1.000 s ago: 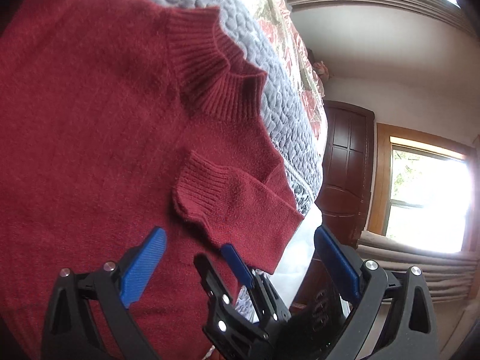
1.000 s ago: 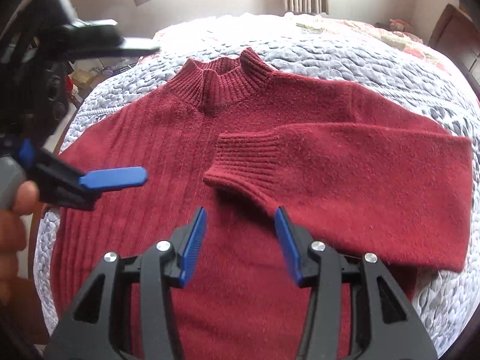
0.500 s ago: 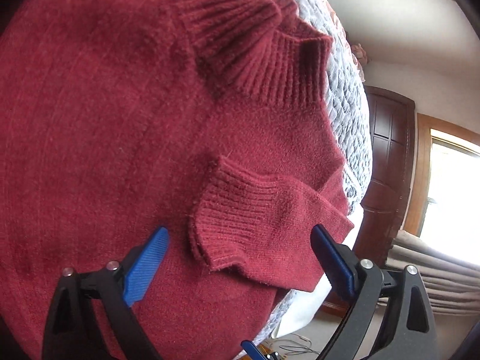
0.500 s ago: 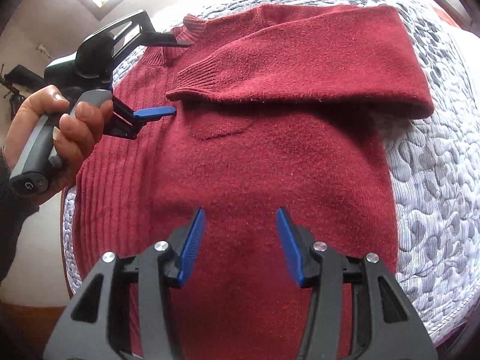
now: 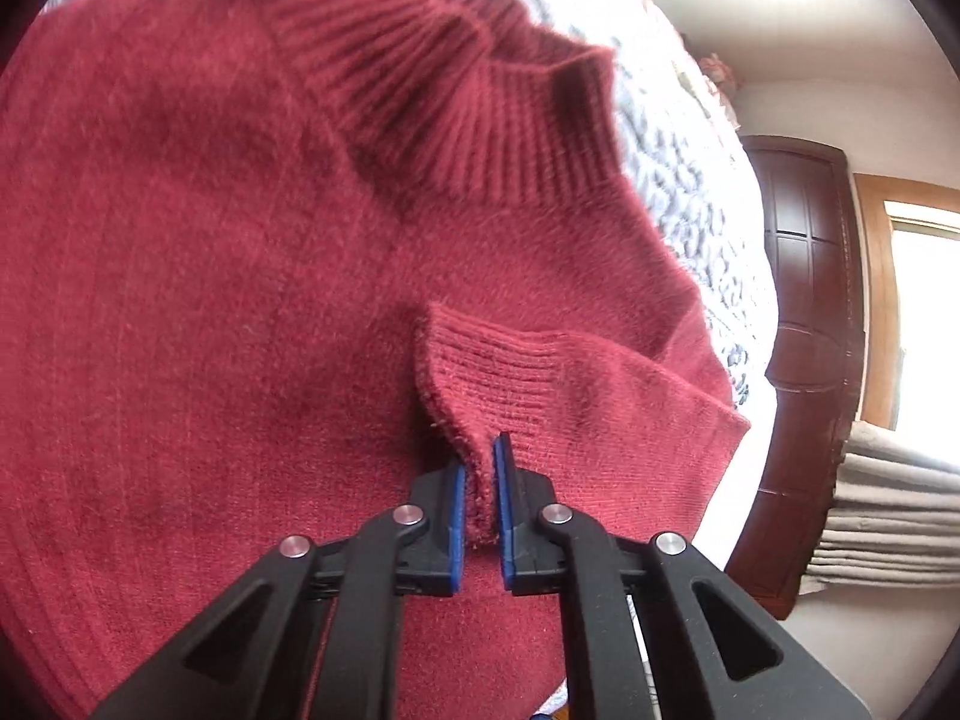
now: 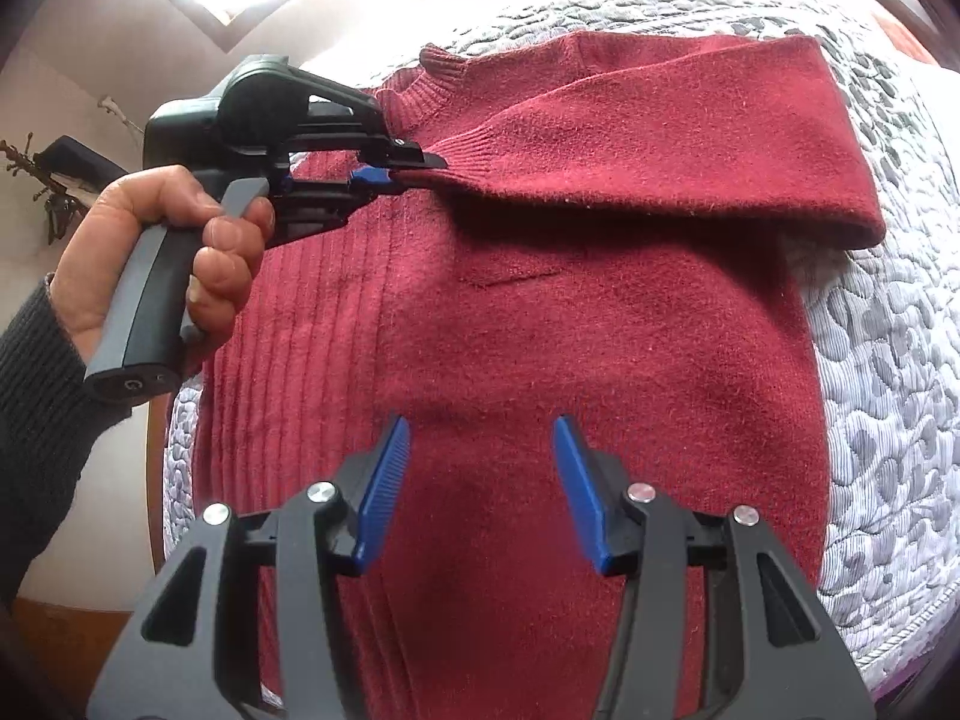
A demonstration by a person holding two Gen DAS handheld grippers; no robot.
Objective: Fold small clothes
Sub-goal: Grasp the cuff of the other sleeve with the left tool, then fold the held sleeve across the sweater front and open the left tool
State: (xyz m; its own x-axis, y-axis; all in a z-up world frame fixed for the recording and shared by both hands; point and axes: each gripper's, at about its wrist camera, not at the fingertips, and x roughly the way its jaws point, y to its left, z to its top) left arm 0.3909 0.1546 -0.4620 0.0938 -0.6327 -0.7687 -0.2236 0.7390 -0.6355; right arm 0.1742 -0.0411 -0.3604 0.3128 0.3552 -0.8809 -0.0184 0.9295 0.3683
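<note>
Nearest your left-hand lens, your left gripper (image 5: 478, 501) has its two blue ribbed pads pinched together on the frayed edge of the ribbed cuff (image 5: 492, 372) of the one dark red fuzzy knit sweater (image 5: 180, 300); the wool bunches into a thin vertical pleat between the pads, and the black plastic arms carry four round silver rivets. From that cuff the folded sleeve (image 6: 660, 138) runs toward three o'clock and lies across the sweater's chest. Farther up, at about twelve to one o'clock in the left wrist view, the thick ribbed stand-up collar (image 5: 456, 96) stands in soft waves. In the right wrist view, your right gripper (image 6: 480, 486) hovers over the lower body of the sweater with its two blue pads spread wide apart and nothing between them; whether they touch the knit you cannot tell. Narrow vertical ribs run down the sweater's side toward nine o'clock, while the middle is plain and fluffy, with a short crease below the sleeve. At ten o'clock your left hand (image 6: 168, 246), coming out of a dark grey ribbed knit sleeve (image 6: 36, 414), wraps around the grey handle of the left gripper. The sweater lies flat on one grey-and-white quilted bedspread with a pebble-like stitched pattern (image 6: 888, 372), which shows at three o'clock and beyond the collar. Farthest off, a dark brown panelled wooden door (image 5: 804, 312) stands at three o'clock in the left wrist view, with a bright wood-framed window (image 5: 924, 312) beside it.
</note>
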